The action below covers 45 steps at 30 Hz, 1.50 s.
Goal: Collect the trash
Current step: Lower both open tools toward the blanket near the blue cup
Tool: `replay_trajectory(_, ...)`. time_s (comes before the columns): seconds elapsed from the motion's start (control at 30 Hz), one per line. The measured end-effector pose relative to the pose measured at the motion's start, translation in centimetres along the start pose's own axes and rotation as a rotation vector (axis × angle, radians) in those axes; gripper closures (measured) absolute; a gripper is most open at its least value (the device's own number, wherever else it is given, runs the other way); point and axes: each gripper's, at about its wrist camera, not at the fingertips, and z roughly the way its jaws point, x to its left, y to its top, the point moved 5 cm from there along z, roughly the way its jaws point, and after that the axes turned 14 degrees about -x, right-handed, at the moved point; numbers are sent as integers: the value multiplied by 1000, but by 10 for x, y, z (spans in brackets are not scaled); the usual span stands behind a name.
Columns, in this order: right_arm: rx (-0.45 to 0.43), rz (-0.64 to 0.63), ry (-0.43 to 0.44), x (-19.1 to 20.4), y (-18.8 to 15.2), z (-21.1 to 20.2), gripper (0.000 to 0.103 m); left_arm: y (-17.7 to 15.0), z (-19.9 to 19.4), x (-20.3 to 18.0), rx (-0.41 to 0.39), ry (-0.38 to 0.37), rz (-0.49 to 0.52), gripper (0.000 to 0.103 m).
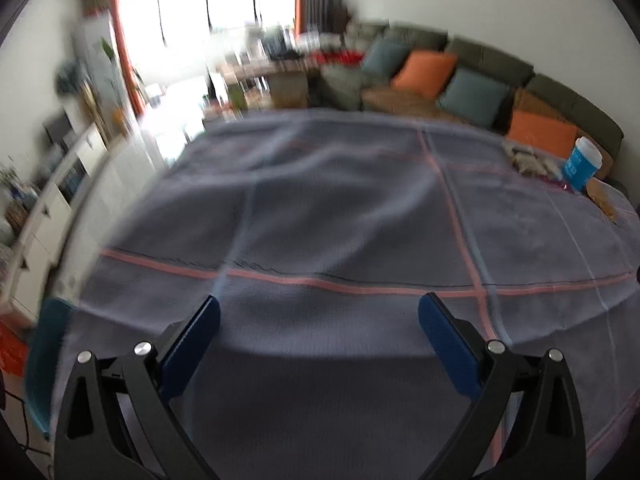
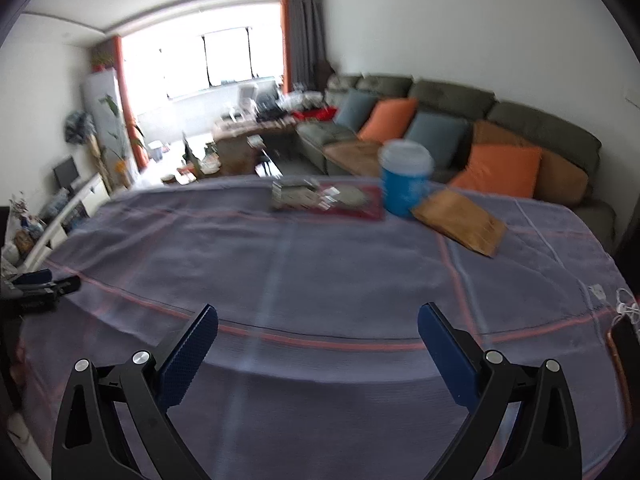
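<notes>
The trash lies at the far edge of the table: a blue cup point(image 2: 406, 180) with a white lid stands upright, touching a brown paper bag point(image 2: 460, 222) on its right, with a flat red wrapper point(image 2: 340, 200) just left of it. All of it sits well beyond the right gripper point(image 2: 318, 340), whose jaws are spread wide and empty over the grey-blue tablecloth point(image 2: 320, 272). The left gripper point(image 1: 319, 332) is likewise wide and empty; the cup point(image 1: 582, 164) appears far off to its right.
</notes>
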Motion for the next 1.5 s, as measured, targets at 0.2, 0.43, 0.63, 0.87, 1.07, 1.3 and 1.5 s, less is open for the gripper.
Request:
replay_trajectory(0.2,160,8,-46,-43,-13,30,3,6,30,9,61,46,29,3)
replay_trajectory(0.43,234,-13,-120,-82,-20,49,4,19,48,13,69,77,0,3)
replay_trajectory(0.63,272,38,-144,-108,-22,62,4,21,48,10,69,74,0,3)
replay_trajectory(0.87,276,48,-139,-119,-15,78,4,21,47,10,69,74,-1,3)
replay_trajectory(1.07,279,36,-142,-119,-13,81,4,21,48,9,69,74,-1,3)
replay_trajectory(1.3,278,41,-138,-118,-12,84,3,21,48,10,69,74,-1,3)
replay_trajectory(1.5,279,37,-140,-120,-11,85,3,21,48,9,69,74,-1,3)
